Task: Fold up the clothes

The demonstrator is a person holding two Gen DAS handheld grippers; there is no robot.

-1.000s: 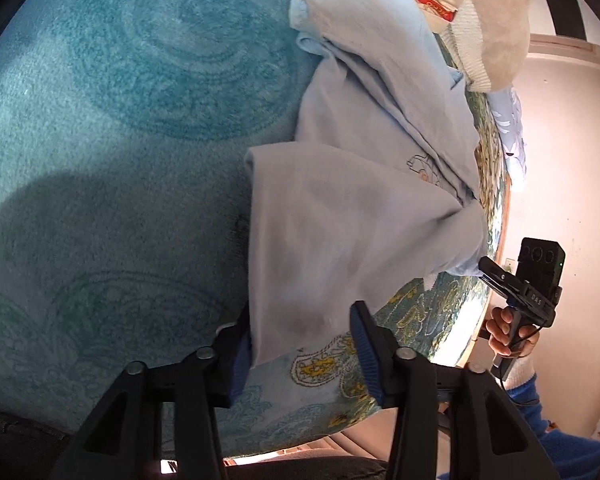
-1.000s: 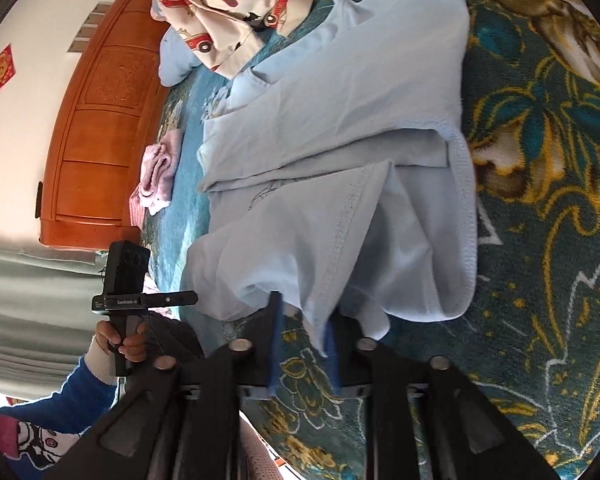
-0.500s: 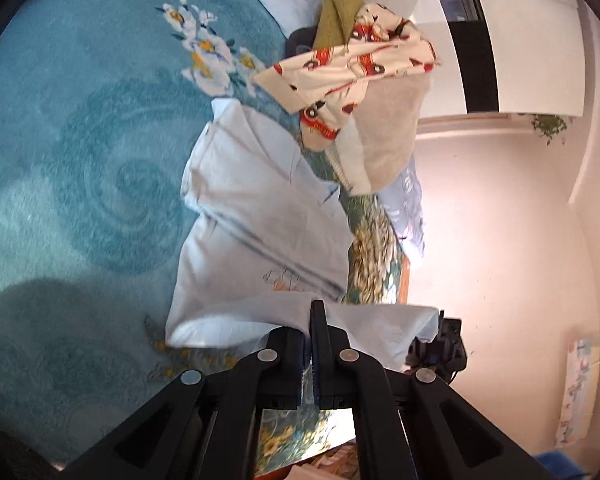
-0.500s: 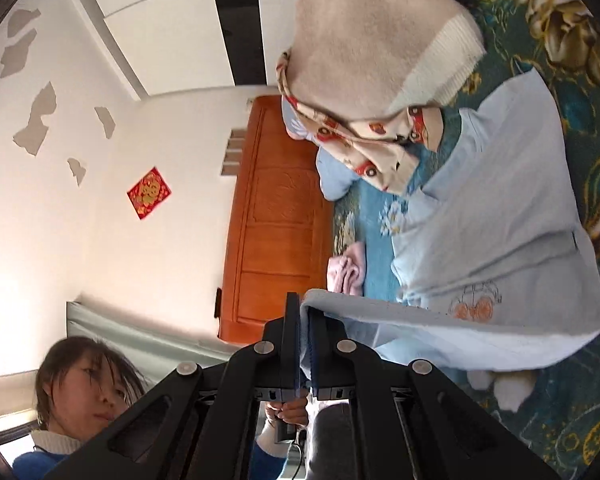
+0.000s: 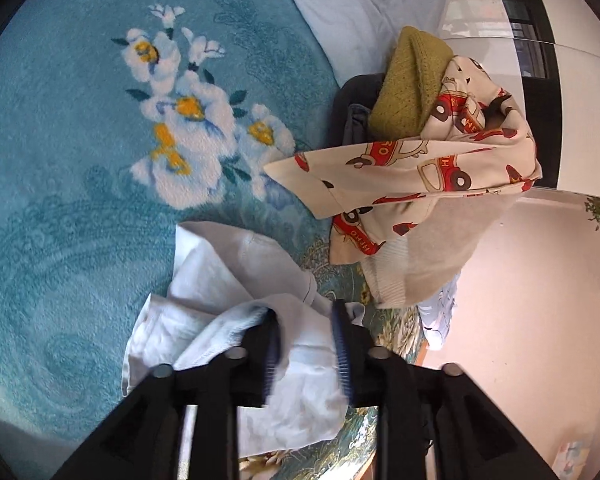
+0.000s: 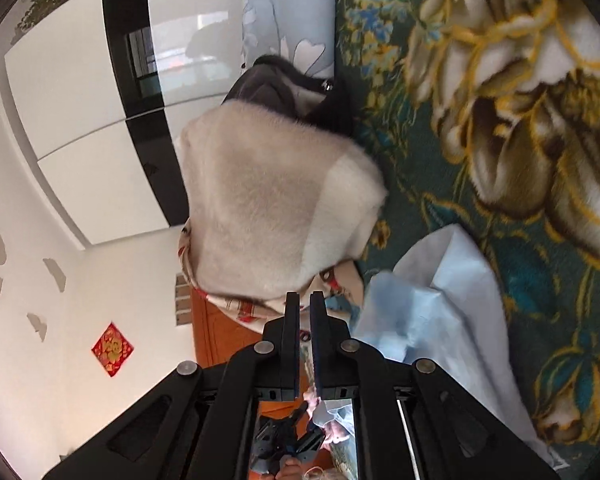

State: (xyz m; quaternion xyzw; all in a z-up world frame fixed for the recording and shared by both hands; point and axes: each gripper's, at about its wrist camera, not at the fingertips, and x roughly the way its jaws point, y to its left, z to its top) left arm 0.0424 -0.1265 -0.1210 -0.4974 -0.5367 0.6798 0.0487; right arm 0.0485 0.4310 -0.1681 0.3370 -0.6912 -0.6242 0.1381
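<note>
The light blue garment (image 5: 228, 264) lies crumpled on the teal blanket (image 5: 80, 200), folded over on itself. My left gripper (image 5: 308, 346) is open right over its near end, with loose fabric lying between and under the fingers. In the right wrist view the same garment (image 6: 452, 312) sits just right of my right gripper (image 6: 305, 320), its edge blurred. The right jaws stand a narrow slit apart, and I see no cloth pinched at the tips.
A heap of clothes lies just beyond: a car-print piece (image 5: 440, 176), an olive knit (image 5: 408, 84), a beige fleece (image 6: 268, 208) and a dark garment (image 6: 284, 80). A pale blue pillow (image 5: 364, 8) is farther back. The floral blanket (image 6: 520, 120) spreads right; a wooden headboard (image 6: 216, 332) stands behind.
Both grippers carried the garment's near edge forward toward the clothes heap, folding it over. The left gripper has opened and dropped the cloth; the right jaws have parted slightly and the cloth has slipped out.
</note>
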